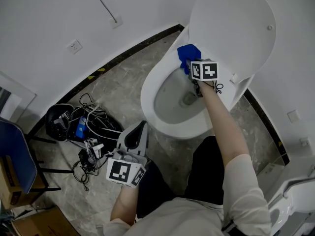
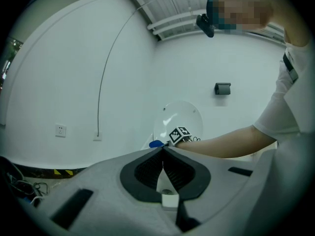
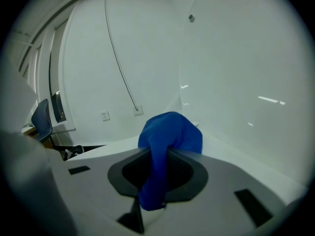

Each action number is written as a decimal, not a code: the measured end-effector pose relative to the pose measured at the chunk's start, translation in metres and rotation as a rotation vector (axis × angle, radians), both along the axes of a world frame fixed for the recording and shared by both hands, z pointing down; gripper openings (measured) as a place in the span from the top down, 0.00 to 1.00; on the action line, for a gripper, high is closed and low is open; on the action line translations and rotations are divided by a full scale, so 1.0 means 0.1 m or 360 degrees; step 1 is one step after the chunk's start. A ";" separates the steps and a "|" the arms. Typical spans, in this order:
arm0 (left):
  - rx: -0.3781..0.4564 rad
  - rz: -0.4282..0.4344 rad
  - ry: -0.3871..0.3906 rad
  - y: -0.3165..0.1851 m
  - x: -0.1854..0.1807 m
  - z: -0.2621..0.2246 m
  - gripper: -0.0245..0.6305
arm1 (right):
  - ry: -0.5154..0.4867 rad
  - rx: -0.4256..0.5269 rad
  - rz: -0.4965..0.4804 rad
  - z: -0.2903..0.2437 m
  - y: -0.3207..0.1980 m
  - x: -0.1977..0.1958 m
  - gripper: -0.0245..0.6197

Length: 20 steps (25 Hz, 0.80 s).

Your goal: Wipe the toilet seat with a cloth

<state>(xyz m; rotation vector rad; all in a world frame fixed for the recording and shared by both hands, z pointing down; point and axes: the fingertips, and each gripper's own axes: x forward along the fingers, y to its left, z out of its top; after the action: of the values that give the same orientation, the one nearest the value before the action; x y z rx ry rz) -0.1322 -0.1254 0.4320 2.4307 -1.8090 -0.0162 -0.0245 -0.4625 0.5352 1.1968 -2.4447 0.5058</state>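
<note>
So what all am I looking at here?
Toilet: one, white, centre.
Lid: one, white, raised.
Cloth: one, blue, at the bowl's back rim.
Cables: one tangle, mostly black, floor left of toilet.
Socket: one, white, wall at upper left.
Chair: one, blue, far left.
Boxes: two, brown, bottom left.
Left gripper: one, grey, shut, empty, held low.
Right gripper: one, grey, shut on cloth.
Arms: two, white sleeves.

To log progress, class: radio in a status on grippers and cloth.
Right gripper shut on blue cloth, at toilet seat's rear rim. Left gripper shut, empty, held back. Nothing in the way.
</note>
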 end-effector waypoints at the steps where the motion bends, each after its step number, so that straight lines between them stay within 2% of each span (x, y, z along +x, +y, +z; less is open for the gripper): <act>1: -0.0002 0.0002 0.0002 0.00 0.00 0.01 0.95 | 0.0010 0.0002 -0.0002 0.00 -0.01 -0.01 0.86; 7: -0.0003 0.0004 0.0007 0.04 -0.02 0.03 0.95 | 0.0094 -0.0001 -0.0049 0.00 -0.04 -0.13 0.86; 20: -0.0008 0.0027 0.0010 0.08 -0.07 0.07 0.95 | 0.0085 -0.0061 -0.0122 0.01 0.01 -0.36 0.86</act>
<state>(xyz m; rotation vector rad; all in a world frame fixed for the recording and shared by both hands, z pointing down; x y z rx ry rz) -0.1388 -0.1178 0.4387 2.4399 -1.7831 -0.0181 -0.0604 -0.4620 0.5363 1.0825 -2.4141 0.4898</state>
